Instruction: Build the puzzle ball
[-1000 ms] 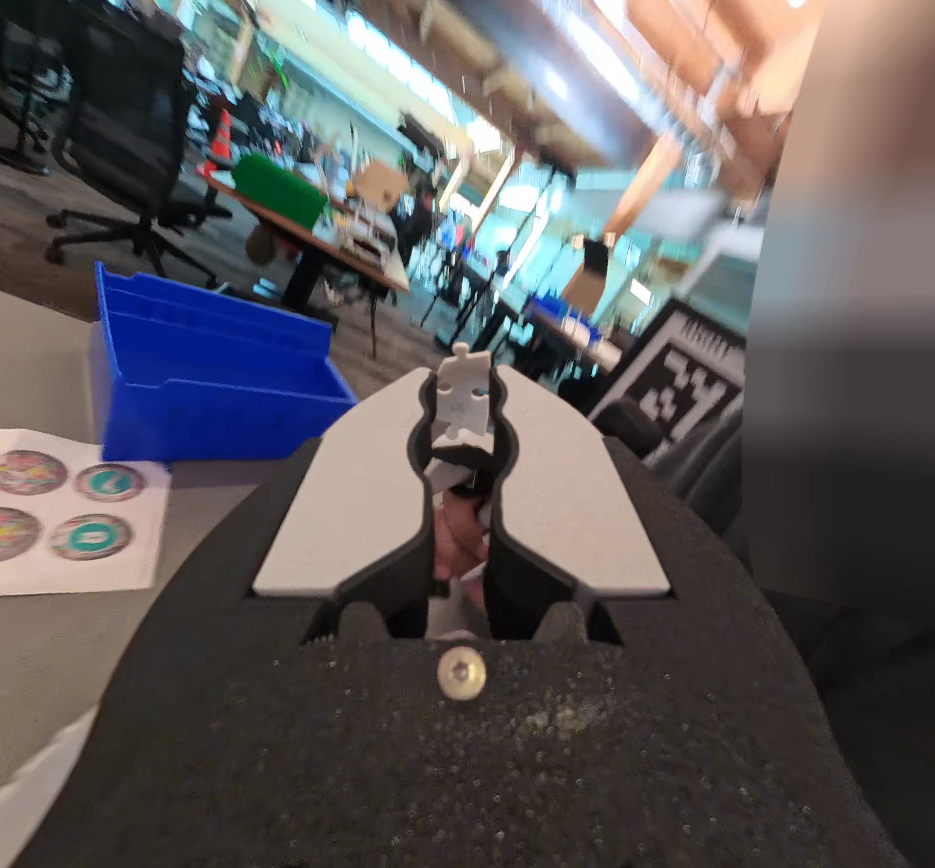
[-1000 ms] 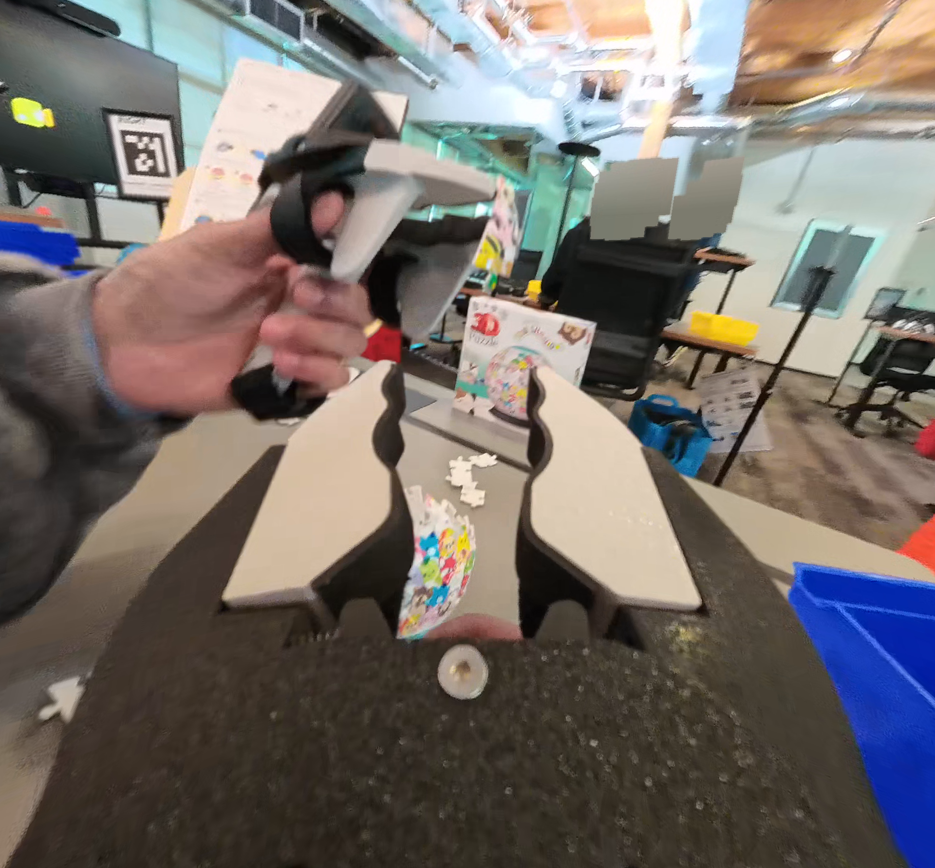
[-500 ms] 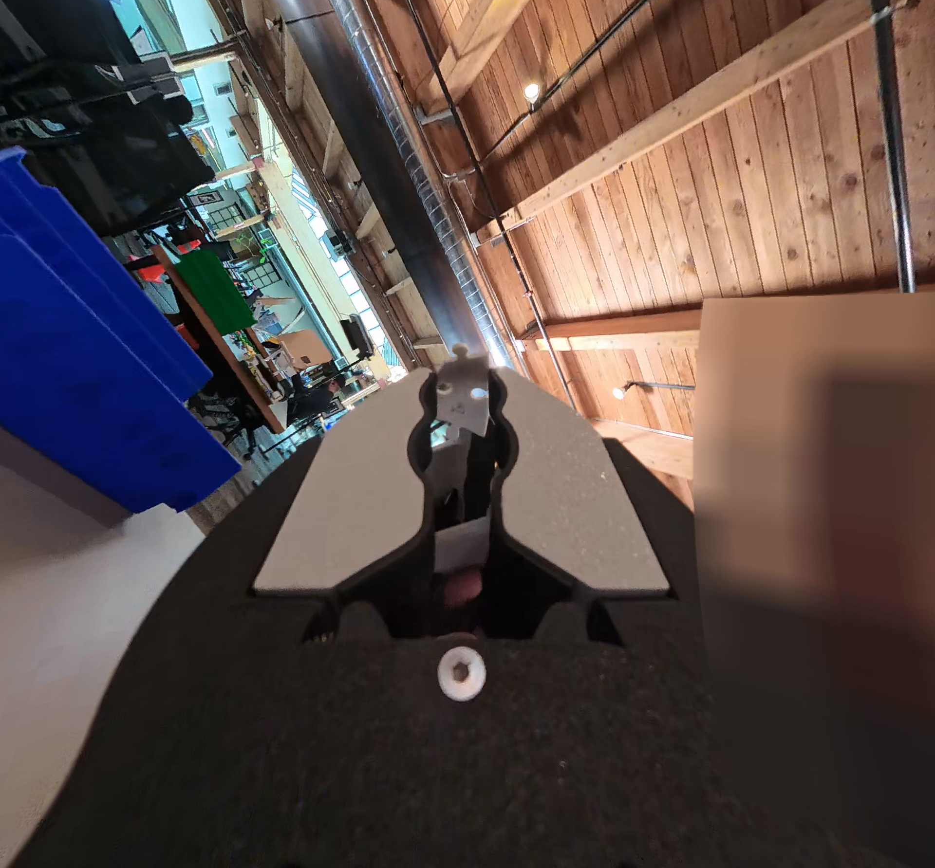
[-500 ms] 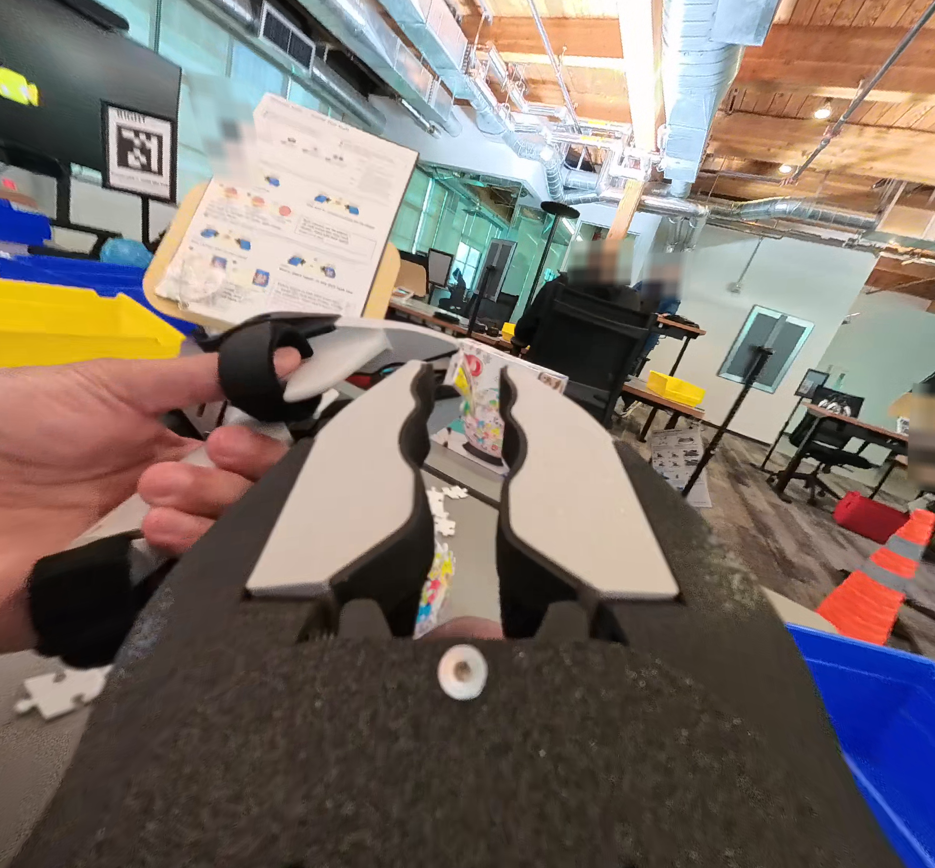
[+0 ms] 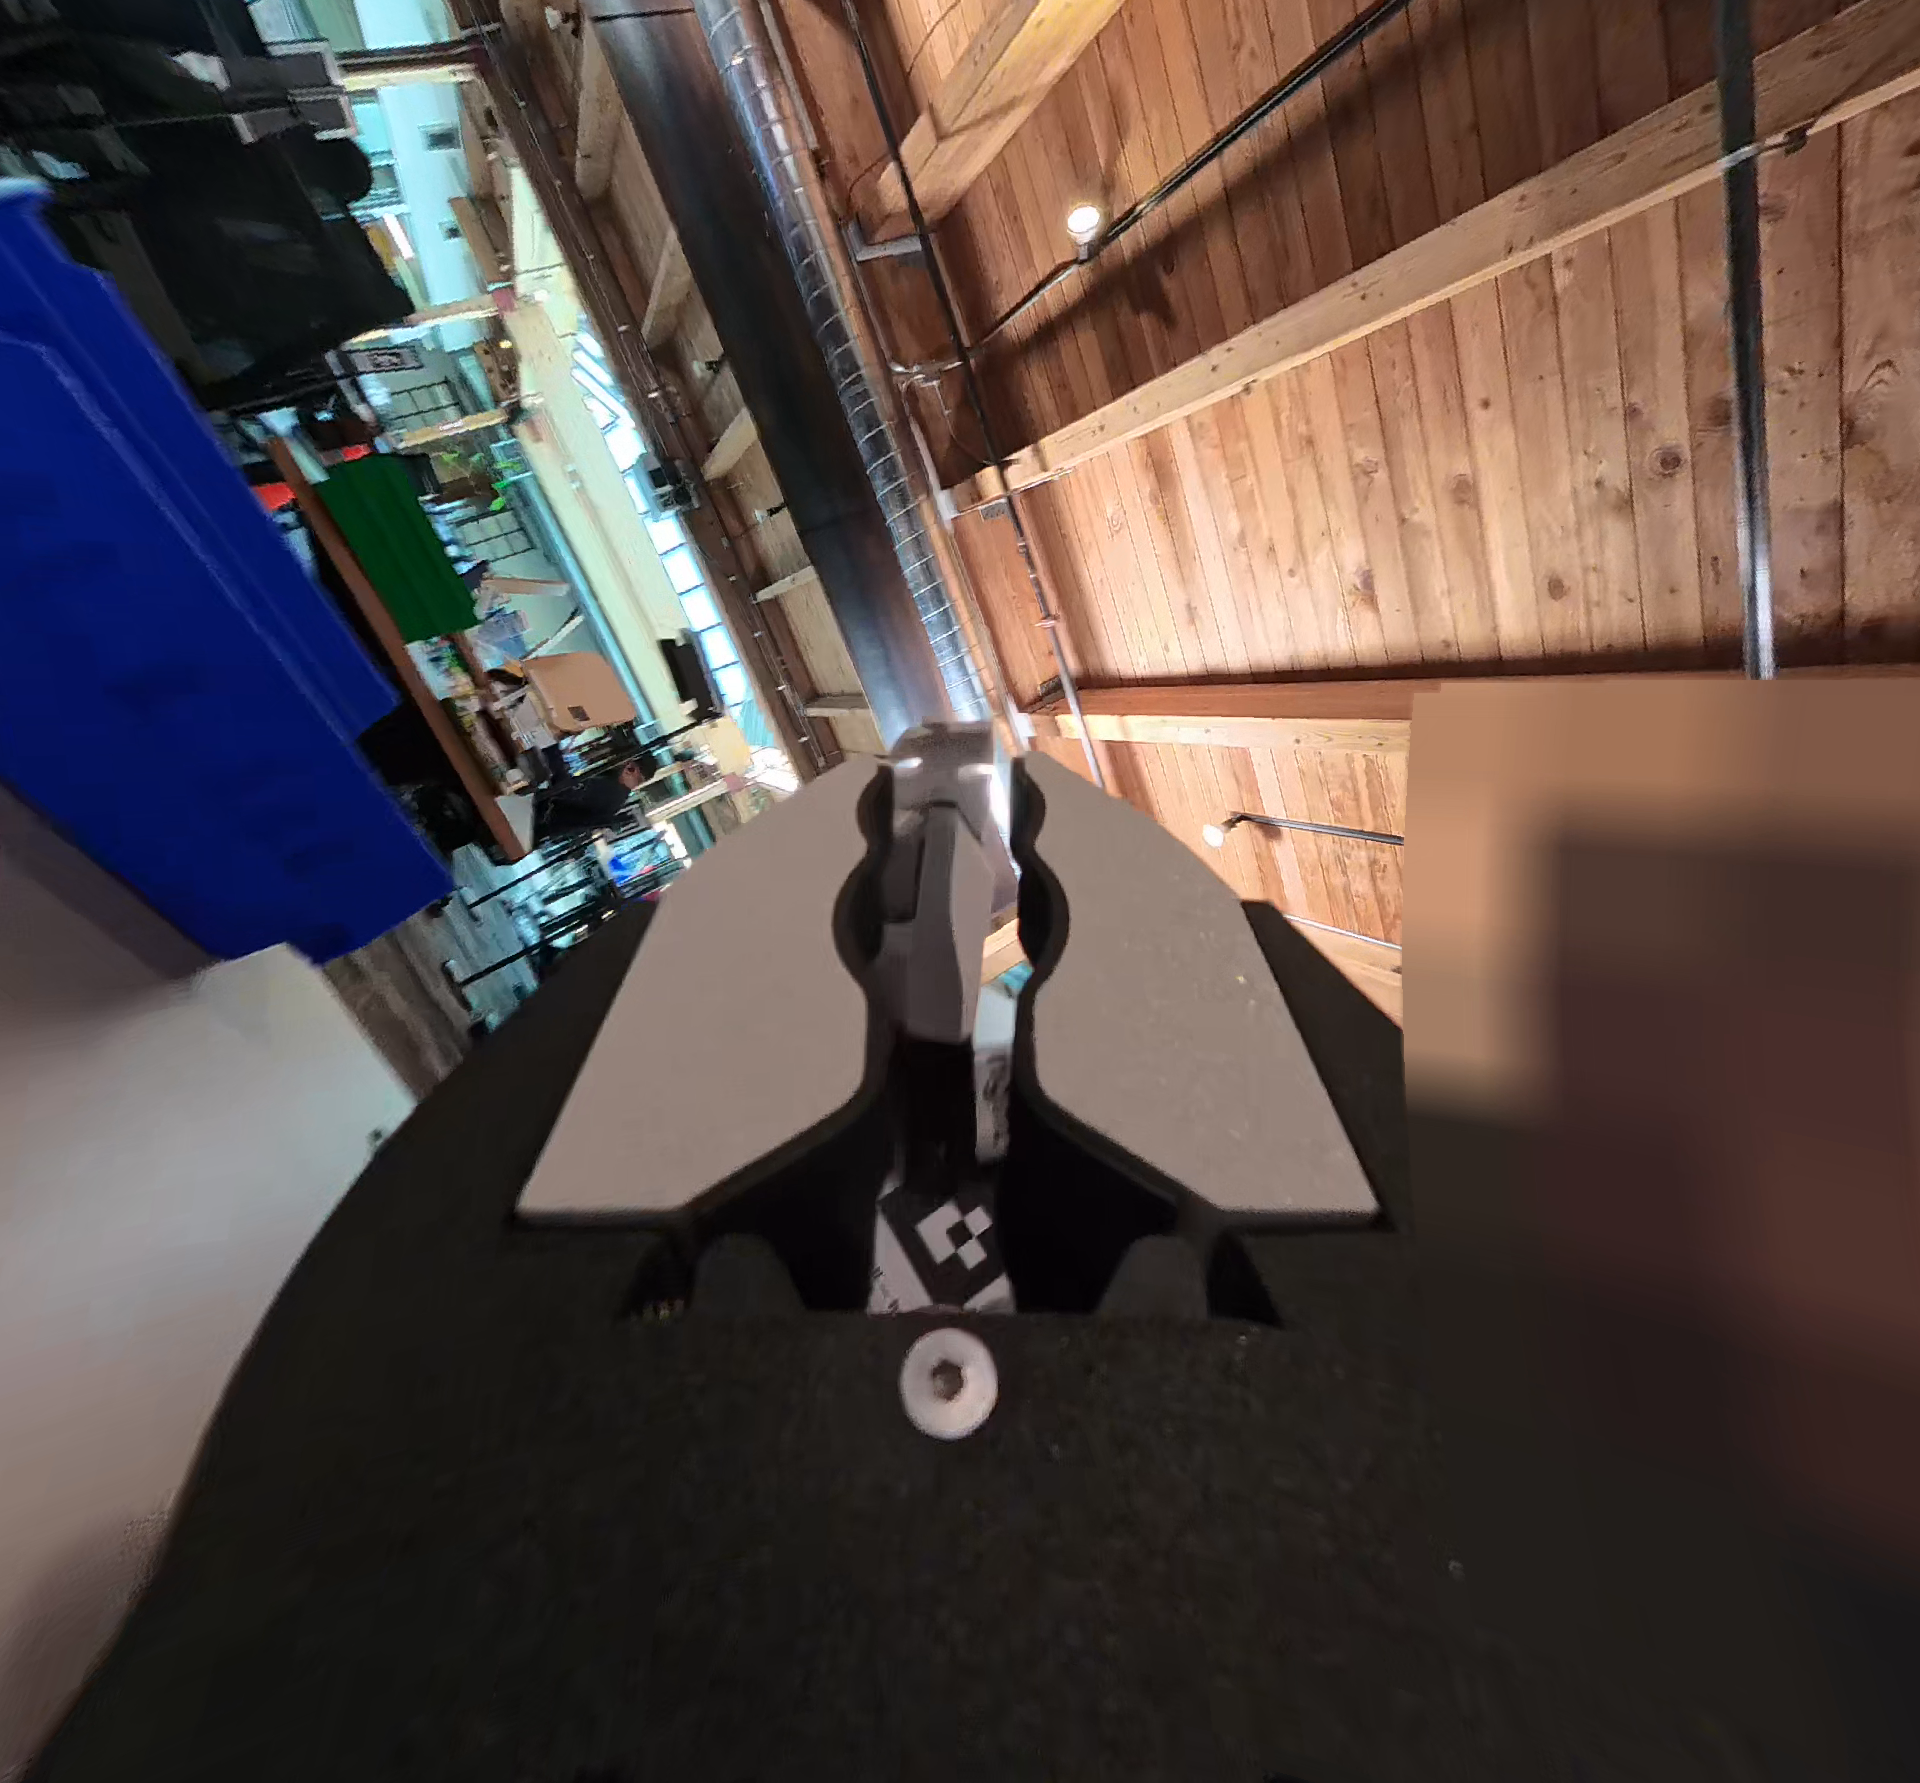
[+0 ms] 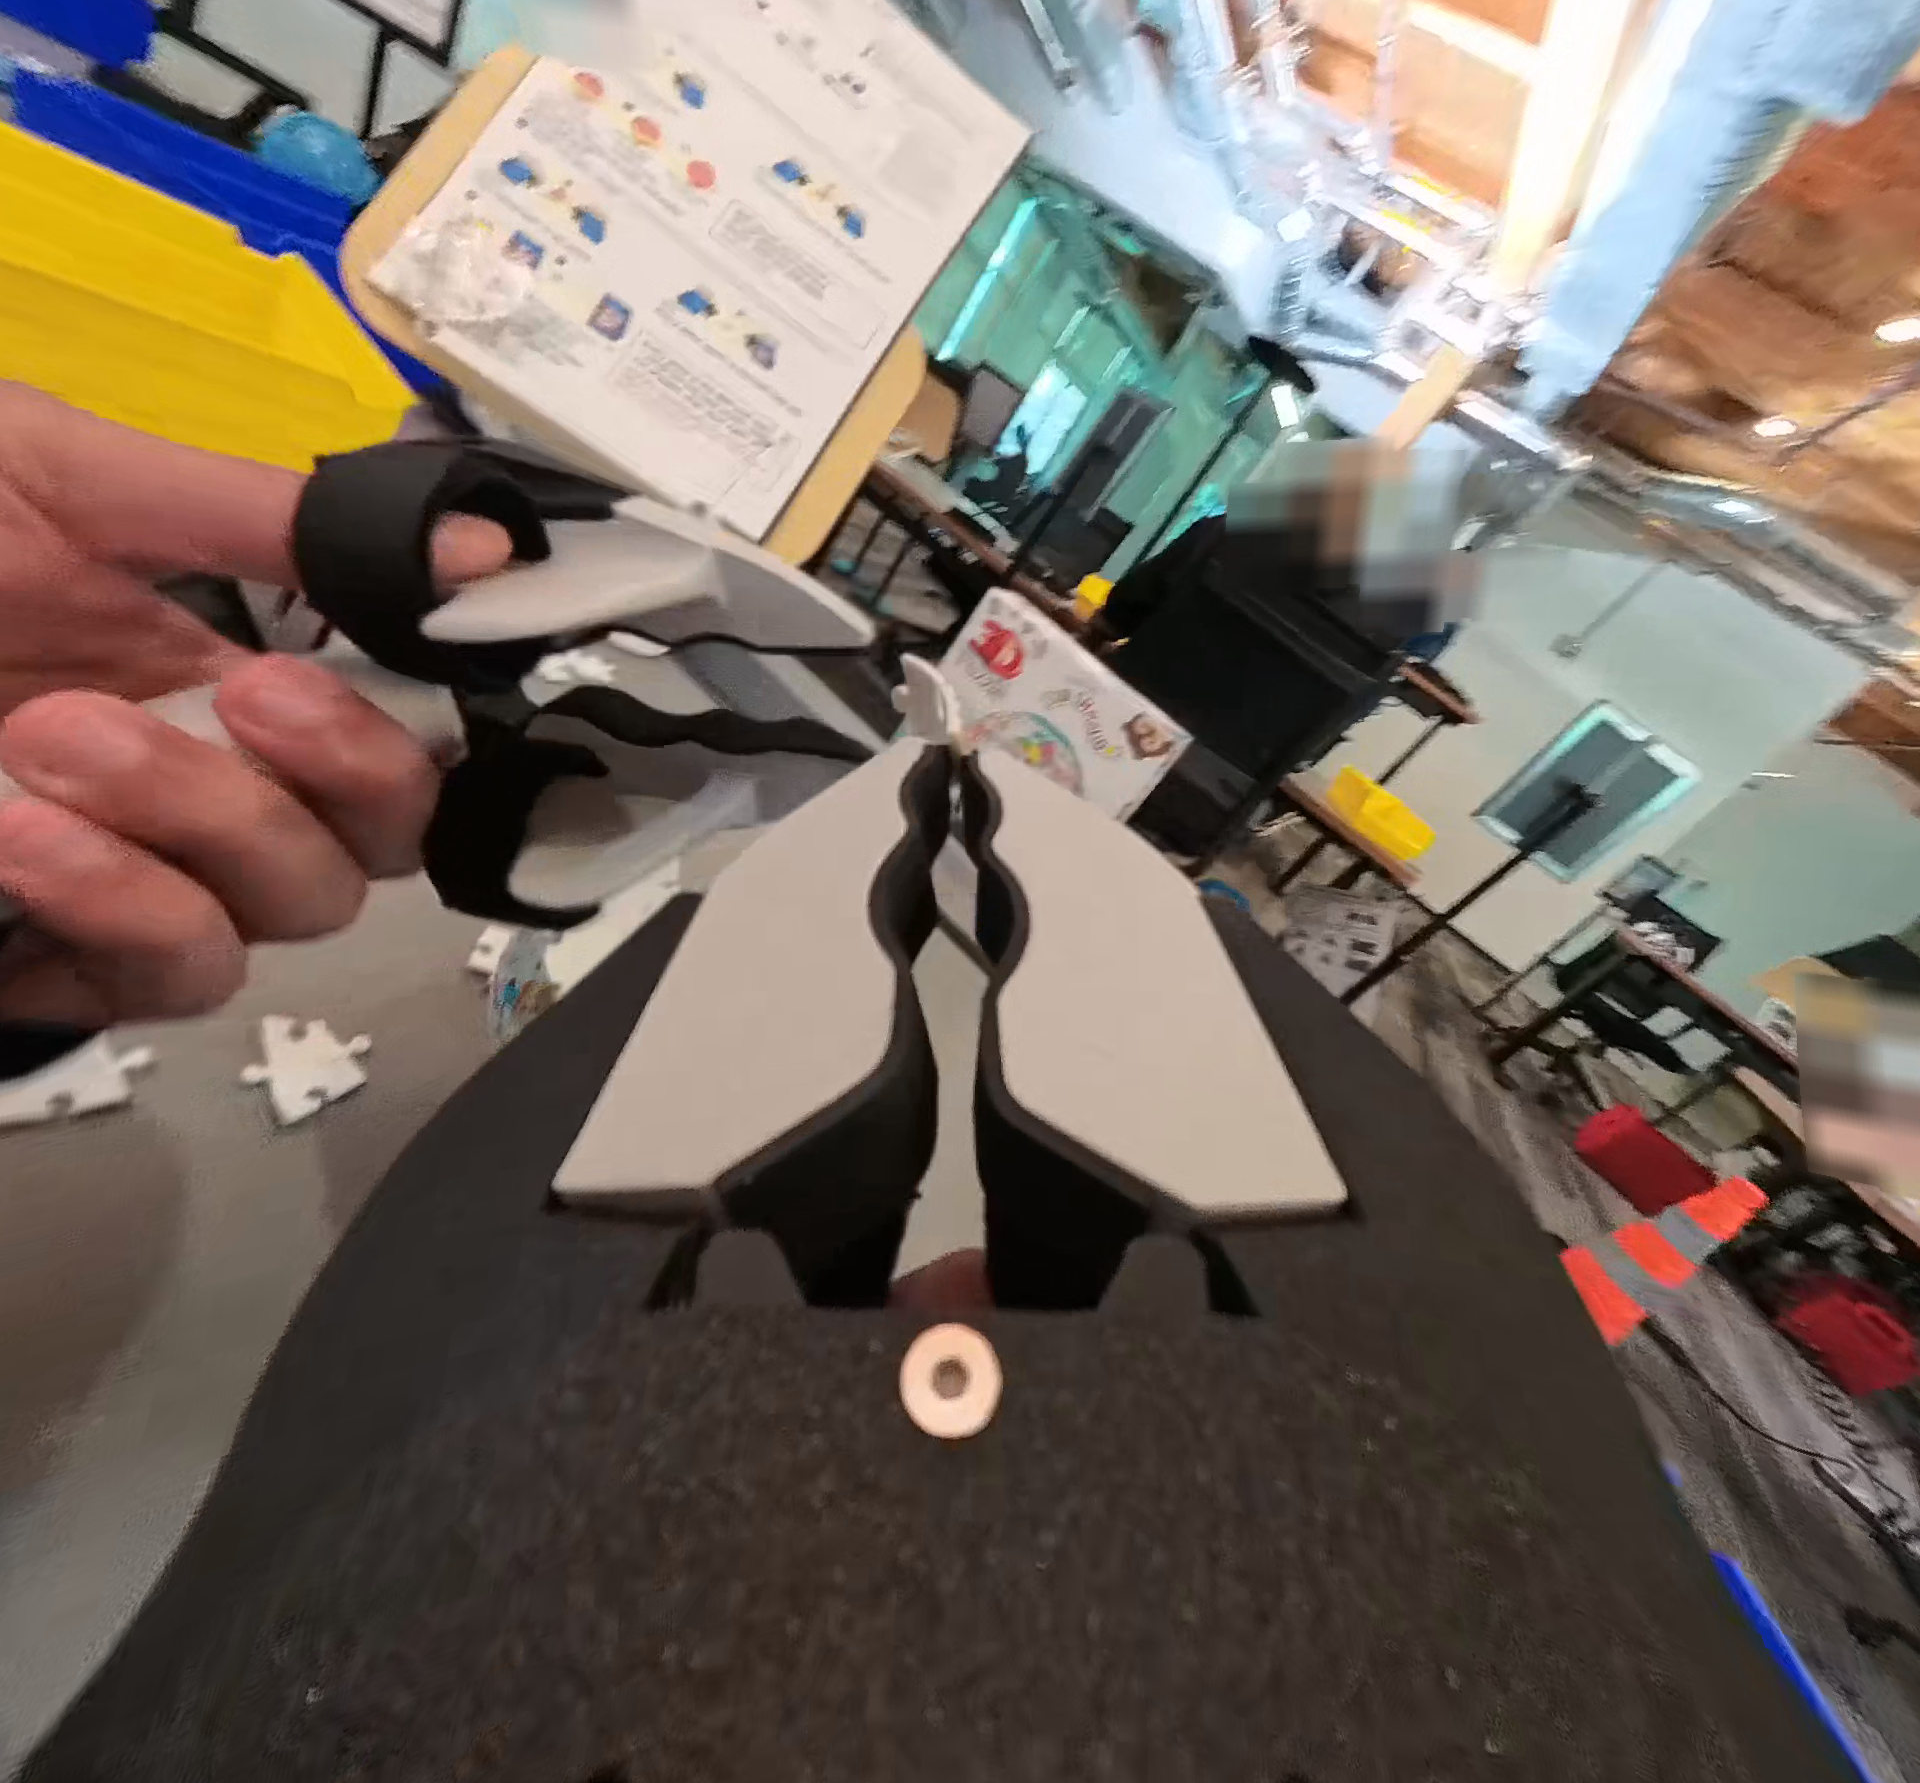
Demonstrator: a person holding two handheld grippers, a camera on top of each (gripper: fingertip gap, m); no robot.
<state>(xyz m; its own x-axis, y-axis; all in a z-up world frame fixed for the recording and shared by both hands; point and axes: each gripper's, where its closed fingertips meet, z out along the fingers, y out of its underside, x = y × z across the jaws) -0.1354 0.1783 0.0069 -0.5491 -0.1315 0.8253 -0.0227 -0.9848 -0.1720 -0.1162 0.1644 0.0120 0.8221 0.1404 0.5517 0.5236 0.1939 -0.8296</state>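
Just in front of the puzzle box (image 6: 1060,731), the right gripper (image 6: 951,757) pinches a white puzzle piece (image 6: 928,697) while the left gripper (image 6: 821,684) stands spread, probably for a handover.

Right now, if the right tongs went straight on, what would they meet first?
Likely the box standing ahead: the right tongs, shut on a piece, point at it. The left tongs sit just left of that line, and depth is unclear.
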